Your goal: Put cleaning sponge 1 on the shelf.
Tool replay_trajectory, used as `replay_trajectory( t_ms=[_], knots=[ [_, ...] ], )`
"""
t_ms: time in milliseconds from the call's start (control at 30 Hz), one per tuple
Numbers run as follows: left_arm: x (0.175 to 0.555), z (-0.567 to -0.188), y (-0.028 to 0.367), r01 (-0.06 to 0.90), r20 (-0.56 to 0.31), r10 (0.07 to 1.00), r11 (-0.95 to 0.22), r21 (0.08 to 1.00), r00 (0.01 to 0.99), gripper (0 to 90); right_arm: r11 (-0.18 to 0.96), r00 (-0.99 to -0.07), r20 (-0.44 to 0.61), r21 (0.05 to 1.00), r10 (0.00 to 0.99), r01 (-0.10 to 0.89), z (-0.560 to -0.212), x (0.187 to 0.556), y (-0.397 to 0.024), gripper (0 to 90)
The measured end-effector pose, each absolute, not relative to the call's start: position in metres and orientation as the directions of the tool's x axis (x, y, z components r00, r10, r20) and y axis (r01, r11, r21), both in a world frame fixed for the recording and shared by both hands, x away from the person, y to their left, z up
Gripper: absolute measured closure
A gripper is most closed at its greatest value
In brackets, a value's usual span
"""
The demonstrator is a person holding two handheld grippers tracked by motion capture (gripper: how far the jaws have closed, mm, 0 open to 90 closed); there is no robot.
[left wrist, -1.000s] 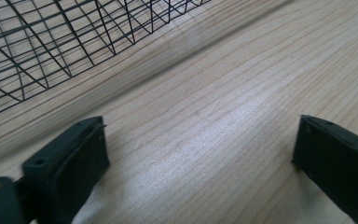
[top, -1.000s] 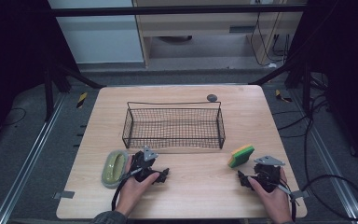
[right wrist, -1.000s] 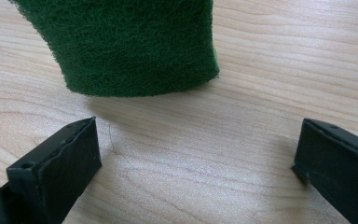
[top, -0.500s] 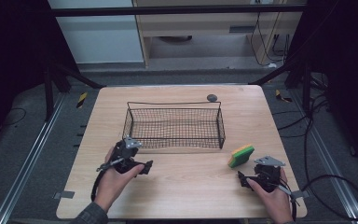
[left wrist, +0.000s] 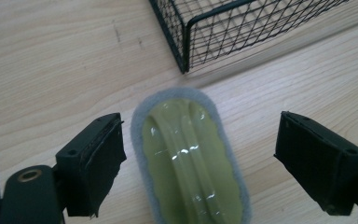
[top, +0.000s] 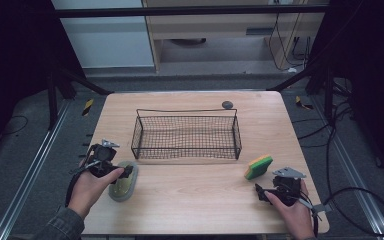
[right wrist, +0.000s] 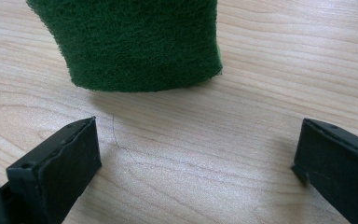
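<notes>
Basket [top: 186, 135] mid-table; scrubber [top: 124, 181] left, sponge [top: 258, 167] right.

We're looking at a lab recording rig: black frame struts [top: 325, 75] standing beyond the right gripper [top: 270, 192], cables [top: 352, 200] trailing over grey floor just beside it, wooden table [top: 200, 200] underneath.

A pale green oval scrubber [top: 123, 181] with a grey felt rim lay flat near the table's [top: 190, 205] left front edge, just off the wire basket's [top: 187, 136] front-left corner. A yellow-and-green sponge [top: 258, 166] lay toward the right front edge.
</notes>
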State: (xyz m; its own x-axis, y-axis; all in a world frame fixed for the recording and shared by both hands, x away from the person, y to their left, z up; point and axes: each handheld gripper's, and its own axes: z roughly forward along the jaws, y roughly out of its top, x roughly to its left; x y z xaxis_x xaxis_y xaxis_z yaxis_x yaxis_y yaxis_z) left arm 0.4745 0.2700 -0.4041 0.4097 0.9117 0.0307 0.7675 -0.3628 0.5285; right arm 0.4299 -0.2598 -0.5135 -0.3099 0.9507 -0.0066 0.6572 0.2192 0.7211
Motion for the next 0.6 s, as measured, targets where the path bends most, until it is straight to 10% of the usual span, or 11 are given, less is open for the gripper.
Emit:
replay_trajectory(
  t_ms=[600],
  knots=[
    [0.482,-0.421,0.278,0.83,-0.029,0.913,-0.355,0.431,0.406,35.1,0.22,-0.31,-0.006,0.72,0.951,0.658,-0.513,0.43,-0.26,0.5]
  ],
)
